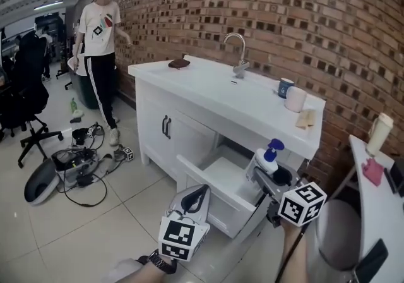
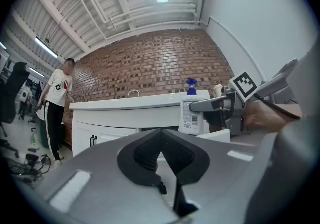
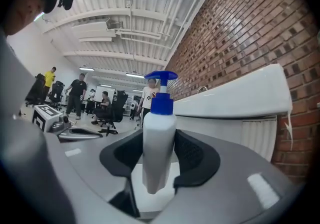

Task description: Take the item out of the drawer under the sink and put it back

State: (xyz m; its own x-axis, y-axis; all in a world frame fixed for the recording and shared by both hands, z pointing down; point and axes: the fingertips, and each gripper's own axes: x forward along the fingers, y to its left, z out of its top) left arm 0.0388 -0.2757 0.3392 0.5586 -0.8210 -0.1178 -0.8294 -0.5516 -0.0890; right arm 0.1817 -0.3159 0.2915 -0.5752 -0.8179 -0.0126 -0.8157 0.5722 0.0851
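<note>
A white pump bottle (image 1: 267,160) with a blue top hangs just above the right end of the open white drawer (image 1: 214,211) under the sink counter (image 1: 189,79). My right gripper (image 1: 270,173) is shut on the bottle, a pad against each side of its body (image 3: 159,138). In the left gripper view the bottle (image 2: 190,113) is seen upright in that gripper, in front of the counter. My left gripper (image 1: 197,196) hovers low in front of the drawer's front panel, shut with nothing between its pads (image 2: 150,155).
A faucet (image 1: 237,54), a brown item (image 1: 179,64), a blue cup (image 1: 285,88) and a white cup (image 1: 295,100) are on the counter. A person (image 1: 101,54) stands at the back left. Cables and devices (image 1: 76,168) litter the floor; an office chair (image 1: 28,86) stands far left.
</note>
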